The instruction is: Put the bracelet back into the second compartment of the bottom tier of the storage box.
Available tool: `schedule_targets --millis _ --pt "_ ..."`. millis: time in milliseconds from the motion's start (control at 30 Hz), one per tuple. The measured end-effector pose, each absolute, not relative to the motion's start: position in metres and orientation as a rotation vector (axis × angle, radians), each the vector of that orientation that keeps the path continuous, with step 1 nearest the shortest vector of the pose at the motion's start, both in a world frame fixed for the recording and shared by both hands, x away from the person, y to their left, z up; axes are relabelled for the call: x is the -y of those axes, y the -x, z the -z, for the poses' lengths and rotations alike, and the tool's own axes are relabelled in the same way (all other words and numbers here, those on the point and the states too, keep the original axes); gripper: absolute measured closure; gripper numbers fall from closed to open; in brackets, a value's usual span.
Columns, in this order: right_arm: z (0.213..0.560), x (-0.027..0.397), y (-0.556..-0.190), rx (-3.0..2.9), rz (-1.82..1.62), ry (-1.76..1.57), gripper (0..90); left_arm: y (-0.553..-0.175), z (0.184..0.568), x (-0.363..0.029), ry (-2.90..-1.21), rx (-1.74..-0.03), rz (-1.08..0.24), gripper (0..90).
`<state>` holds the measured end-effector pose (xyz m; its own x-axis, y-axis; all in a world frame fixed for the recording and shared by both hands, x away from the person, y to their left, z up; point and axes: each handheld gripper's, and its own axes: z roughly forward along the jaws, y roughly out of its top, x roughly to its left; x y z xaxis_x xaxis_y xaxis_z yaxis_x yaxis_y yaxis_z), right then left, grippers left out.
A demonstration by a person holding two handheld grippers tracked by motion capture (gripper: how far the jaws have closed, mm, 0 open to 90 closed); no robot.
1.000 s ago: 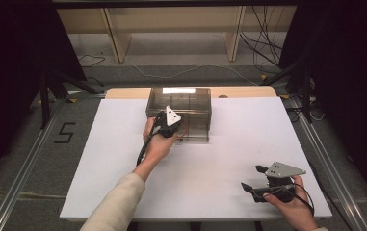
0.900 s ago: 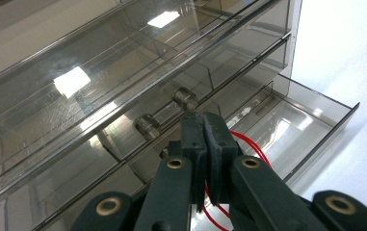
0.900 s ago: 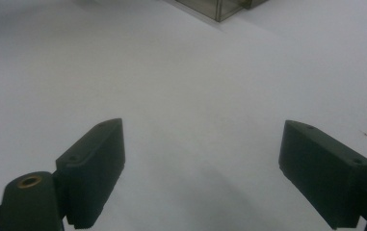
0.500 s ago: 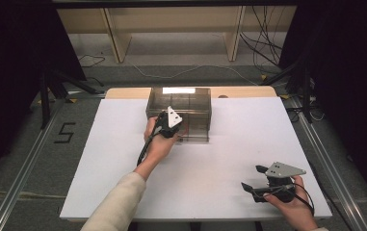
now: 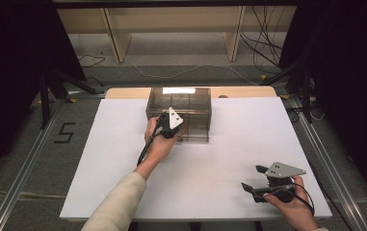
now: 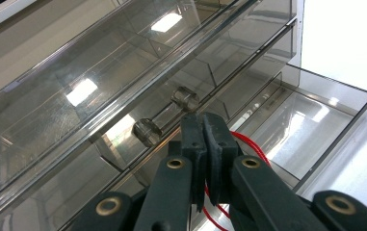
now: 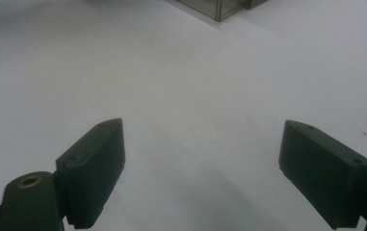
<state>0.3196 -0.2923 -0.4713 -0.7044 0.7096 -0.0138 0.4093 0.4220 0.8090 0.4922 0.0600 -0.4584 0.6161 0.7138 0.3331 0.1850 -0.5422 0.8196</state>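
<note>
A white, matte counter (image 5: 123,144) fills the middle of the high view, with grey floor, metal rails and a wooden shelf frame at the top. At upper centre stands a smoky clear plastic drawer box (image 5: 190,101), boxy, its long axis across the frame; one drawer (image 6: 316,115) juts open. The left gripper (image 5: 168,126) meets its front, fingers pressed together on a red cord (image 6: 248,144). At lower right, the right gripper (image 5: 255,179) rests, fingers wide, empty.

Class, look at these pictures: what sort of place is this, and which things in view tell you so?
Probably a lab or recording workspace: a white table framed by metal rails, loose cables on the floor, and a hand-held gripper near a clear drawer box.
</note>
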Motion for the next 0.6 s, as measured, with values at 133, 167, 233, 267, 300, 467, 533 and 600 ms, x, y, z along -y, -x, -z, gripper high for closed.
schedule_targets --millis 133,167,233,267,300,467,533,600 --pt "0.4713 0.2924 -0.3195 -2.328 -1.178 -0.959 17.0 -0.4925 0.4591 -0.0602 -2.077 -0.694 -0.871 87.9" --pt "0.4713 0.2924 -0.3195 -2.328 -1.177 -0.959 17.0 -0.4928 0.4598 -0.0597 -2.070 -0.697 -0.873 87.8" --pt "0.4713 0.2923 -0.3195 -2.328 -1.178 -0.959 17.0 -0.4931 0.4606 -0.0596 -2.071 -0.696 -0.874 87.8" --pt "0.4713 0.2924 -0.3195 -2.328 -1.177 -0.959 17.0 -0.4932 0.4610 -0.0595 -2.073 -0.694 -0.875 87.9" --pt "0.4713 0.2924 -0.3195 -2.328 -1.177 -0.959 17.0 -0.4932 0.4613 -0.0594 -2.073 -0.693 -0.878 87.8" --pt "0.4713 0.2924 -0.3194 -2.328 -1.178 -0.959 17.0 -0.4935 0.4616 -0.0591 -2.076 -0.680 -0.896 87.9" --pt "0.4713 0.2924 -0.3195 -2.328 -1.177 -0.959 17.0 -0.4937 0.4622 -0.0589 -2.079 -0.676 -0.900 87.9" --pt "0.4713 0.2923 -0.3194 -2.328 -1.177 -0.959 17.0 -0.4940 0.4631 -0.0588 -2.084 -0.673 -0.903 87.8"
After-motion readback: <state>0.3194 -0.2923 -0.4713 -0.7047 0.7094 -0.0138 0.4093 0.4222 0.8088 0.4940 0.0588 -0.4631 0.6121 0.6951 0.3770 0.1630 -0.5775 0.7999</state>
